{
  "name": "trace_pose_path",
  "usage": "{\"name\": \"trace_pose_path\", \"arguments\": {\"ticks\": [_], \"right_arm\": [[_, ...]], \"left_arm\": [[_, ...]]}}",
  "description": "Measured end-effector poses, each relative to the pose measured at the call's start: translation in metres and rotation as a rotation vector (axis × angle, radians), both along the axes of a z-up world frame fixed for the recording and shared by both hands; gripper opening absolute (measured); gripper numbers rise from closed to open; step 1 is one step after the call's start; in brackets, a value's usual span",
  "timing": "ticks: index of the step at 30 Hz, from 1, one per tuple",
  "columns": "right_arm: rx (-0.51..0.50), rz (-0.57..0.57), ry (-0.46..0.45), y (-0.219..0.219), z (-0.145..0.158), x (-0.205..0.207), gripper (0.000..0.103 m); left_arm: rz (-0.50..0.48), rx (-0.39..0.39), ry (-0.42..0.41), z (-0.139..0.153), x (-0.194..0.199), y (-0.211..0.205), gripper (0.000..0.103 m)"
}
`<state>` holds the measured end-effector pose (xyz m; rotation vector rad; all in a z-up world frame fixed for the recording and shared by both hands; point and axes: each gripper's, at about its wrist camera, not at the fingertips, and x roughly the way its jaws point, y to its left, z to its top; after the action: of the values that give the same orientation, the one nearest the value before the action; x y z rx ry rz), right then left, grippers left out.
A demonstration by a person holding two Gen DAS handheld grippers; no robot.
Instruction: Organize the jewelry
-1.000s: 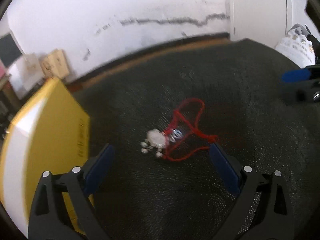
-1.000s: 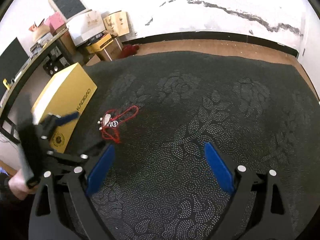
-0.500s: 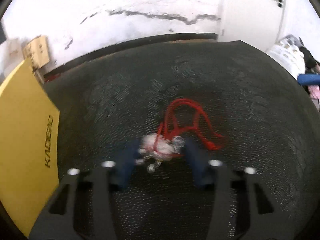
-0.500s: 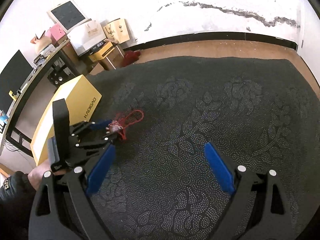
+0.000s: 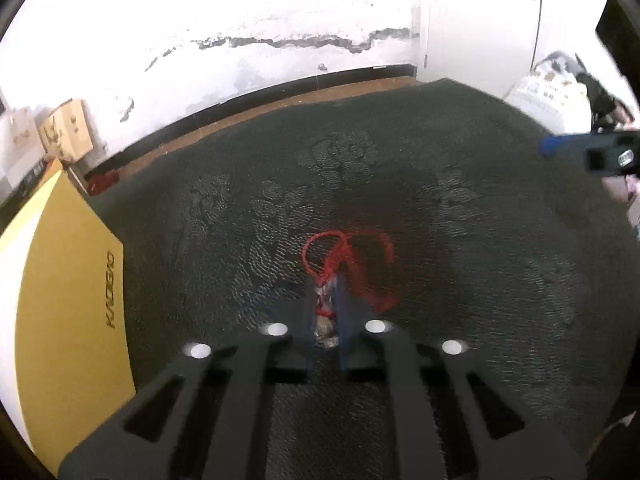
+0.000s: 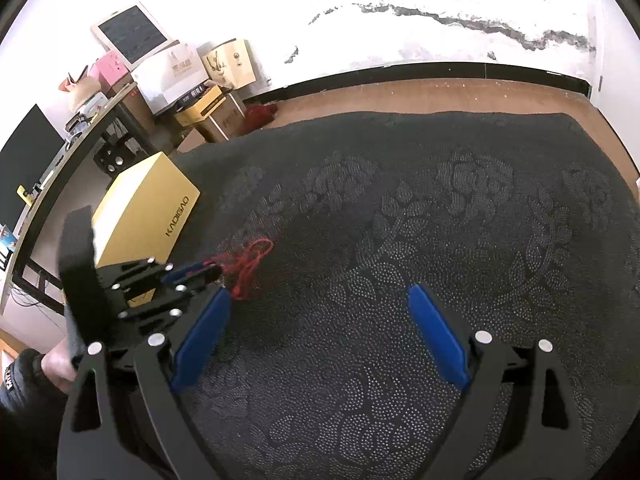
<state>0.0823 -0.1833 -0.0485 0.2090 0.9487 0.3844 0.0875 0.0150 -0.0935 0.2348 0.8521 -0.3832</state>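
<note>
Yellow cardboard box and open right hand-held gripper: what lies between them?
In the right wrist view, the left hand-held gripper, shut on the red-corded pendant, lies between them.

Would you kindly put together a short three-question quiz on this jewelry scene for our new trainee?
1. True or false: the right gripper holds the red-cord necklace.
2. Multiple choice: on which side of the dark patterned cloth, in the left wrist view, does the yellow box sit? A) left B) right C) far end
3. Fill in: the left gripper has its jaws shut on the necklace's ____.

Key:
1. False. Its jaws stand wide open over bare cloth.
2. A
3. Pendant. The jaws have just been closing on it, with the cord trailing out in front.
</note>
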Motion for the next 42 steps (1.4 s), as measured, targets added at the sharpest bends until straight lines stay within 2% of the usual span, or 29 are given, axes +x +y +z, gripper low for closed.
{"name": "trace_pose_path", "arguments": {"ticks": [5, 7, 10, 11, 12, 14, 15, 20, 22, 24, 26, 28, 31, 33, 35, 42], "right_arm": [[-0.003, -0.023, 0.004, -0.004, -0.001, 0.002, 0.088], [-0.006, -0.033, 0.008, -0.006, -0.002, 0.002, 0.088], [-0.007, -0.011, 0.029, -0.003, -0.006, 0.001, 0.088], [-0.022, 0.003, 0.034, 0.000, -0.009, 0.000, 0.088], [-0.036, 0.014, 0.033, 0.004, -0.010, 0.000, 0.088], [-0.071, 0.051, 0.034, 0.013, -0.016, -0.002, 0.088], [-0.098, 0.081, 0.031, 0.021, -0.020, -0.004, 0.088], [-0.222, 0.201, -0.008, 0.051, -0.041, -0.012, 0.088], [-0.309, 0.254, -0.038, 0.065, -0.052, -0.016, 0.088], [-0.356, 0.269, -0.045, 0.071, -0.057, -0.015, 0.088], [-0.336, 0.261, -0.042, 0.070, -0.054, -0.013, 0.088], [-0.311, 0.253, -0.042, 0.067, -0.051, -0.011, 0.088], [-0.301, 0.240, -0.042, 0.066, -0.047, -0.006, 0.088], [-0.284, 0.233, -0.031, 0.065, -0.046, -0.003, 0.088], [-0.279, 0.232, -0.025, 0.065, -0.046, -0.002, 0.088], [-0.276, 0.241, -0.022, 0.063, -0.043, -0.003, 0.088]], "left_arm": [[-0.003, -0.038, -0.007, 0.003, 0.010, -0.014, 0.008], [0.013, -0.078, -0.005, 0.010, 0.015, -0.015, 0.008], [0.034, -0.096, -0.042, 0.026, 0.020, -0.013, 0.009], [0.047, -0.090, -0.049, 0.029, 0.021, -0.011, 0.012], [0.054, -0.079, -0.048, 0.029, 0.020, -0.011, 0.019], [0.057, -0.033, -0.026, 0.025, 0.020, -0.010, 0.081], [0.056, -0.011, -0.029, 0.021, 0.017, -0.009, 0.084], [0.015, 0.052, 0.000, 0.002, 0.008, -0.002, 0.084], [0.007, 0.073, 0.004, -0.008, 0.010, 0.000, 0.084], [-0.006, 0.069, 0.016, -0.015, 0.013, 0.004, 0.084], [-0.023, 0.059, 0.026, -0.020, 0.013, 0.007, 0.083], [-0.016, 0.072, -0.024, -0.015, 0.006, 0.011, 0.083], [-0.073, 0.039, -0.014, -0.013, 0.000, 0.010, 0.083], [-0.087, 0.068, -0.003, -0.022, 0.002, 0.005, 0.083], [-0.079, 0.089, -0.002, -0.029, 0.006, 0.004, 0.083], [0.000, 0.013, 0.058, -0.036, 0.019, 0.004, 0.083]]}}
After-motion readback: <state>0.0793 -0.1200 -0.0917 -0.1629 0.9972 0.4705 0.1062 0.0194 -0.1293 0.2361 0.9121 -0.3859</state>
